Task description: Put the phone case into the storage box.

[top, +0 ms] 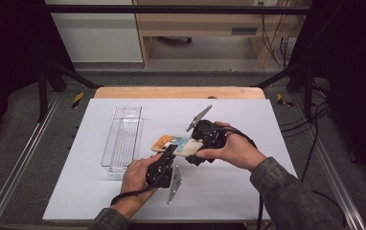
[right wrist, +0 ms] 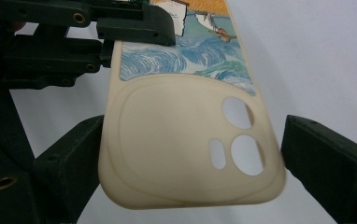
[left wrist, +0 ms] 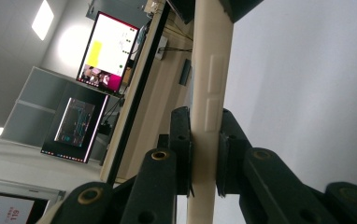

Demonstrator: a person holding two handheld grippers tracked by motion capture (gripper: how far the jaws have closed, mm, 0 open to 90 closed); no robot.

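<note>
A cream phone case [top: 178,143] with a blue wave print and camera cut-outs is held above the white table top [top: 229,191], near its middle. My left gripper [top: 171,149] comes up from the front and is shut across the case's thickness at one long edge. In the left gripper view the case [left wrist: 209,93] stands edge-on between the pads of that gripper [left wrist: 203,154]. My right gripper [top: 194,151] reaches in from the right. In the right gripper view its jaws [right wrist: 193,154] press on both side edges of the case [right wrist: 176,140] at the camera end, with the left gripper [right wrist: 134,25] behind.
A clear plastic tray [top: 123,139] lies lengthwise on the table, left of the hands. A wooden strip [top: 178,92] runs along the table's far edge. Black frame rails and cables flank the table.
</note>
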